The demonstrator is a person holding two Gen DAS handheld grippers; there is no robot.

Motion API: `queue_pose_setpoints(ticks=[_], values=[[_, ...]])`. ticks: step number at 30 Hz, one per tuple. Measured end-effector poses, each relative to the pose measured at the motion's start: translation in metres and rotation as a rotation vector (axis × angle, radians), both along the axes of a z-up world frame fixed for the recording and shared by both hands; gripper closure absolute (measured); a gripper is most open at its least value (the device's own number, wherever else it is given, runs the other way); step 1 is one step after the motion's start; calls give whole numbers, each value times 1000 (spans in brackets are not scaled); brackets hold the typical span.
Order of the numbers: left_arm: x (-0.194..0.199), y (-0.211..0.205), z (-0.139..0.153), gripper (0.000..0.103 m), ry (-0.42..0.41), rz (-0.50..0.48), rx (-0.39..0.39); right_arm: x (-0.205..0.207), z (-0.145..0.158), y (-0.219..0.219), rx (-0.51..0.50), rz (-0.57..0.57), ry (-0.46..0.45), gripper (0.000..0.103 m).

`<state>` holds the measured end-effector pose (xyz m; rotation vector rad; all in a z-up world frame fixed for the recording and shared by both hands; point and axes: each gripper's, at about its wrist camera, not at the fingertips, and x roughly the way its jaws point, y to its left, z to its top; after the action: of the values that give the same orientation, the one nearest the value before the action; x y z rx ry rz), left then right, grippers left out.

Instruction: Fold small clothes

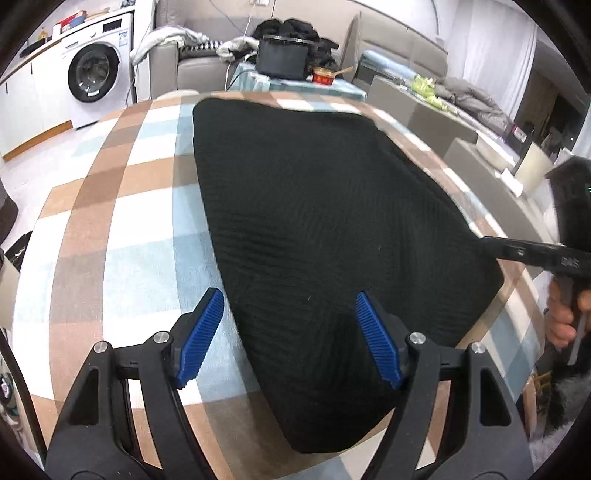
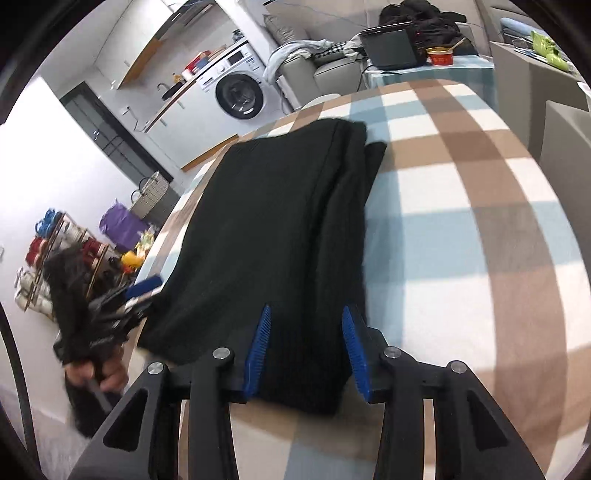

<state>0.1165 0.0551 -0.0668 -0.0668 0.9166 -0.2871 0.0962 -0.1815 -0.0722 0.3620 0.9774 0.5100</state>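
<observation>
Left claw (image 1: 290,334) is hanging open low in its frame, blue pads apart above the near end of the black garment (image 1: 314,240). Right claw (image 2: 306,350) is standing part-open, pads straddling the garment's near edge, probably not pinching it. The folded garment is lying on the checked tablecloth (image 1: 122,229), filling mid-frame.

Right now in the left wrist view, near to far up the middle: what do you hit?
Left gripper, jaws open → black knit garment lying flat on the checked tablecloth → black box on the next table → dark clothes pile on the grey sofa.
</observation>
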Motion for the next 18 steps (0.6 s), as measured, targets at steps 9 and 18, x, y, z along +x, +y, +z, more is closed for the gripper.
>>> queue_pose_setpoints(ticks=[9, 18], values=[[-8, 6, -8, 76, 29, -24, -17, -15, -4, 26, -104, 109, -40, 94], [-18, 15, -3, 75, 20, -5, -6, -25, -7, 22, -181, 107, -18, 90]])
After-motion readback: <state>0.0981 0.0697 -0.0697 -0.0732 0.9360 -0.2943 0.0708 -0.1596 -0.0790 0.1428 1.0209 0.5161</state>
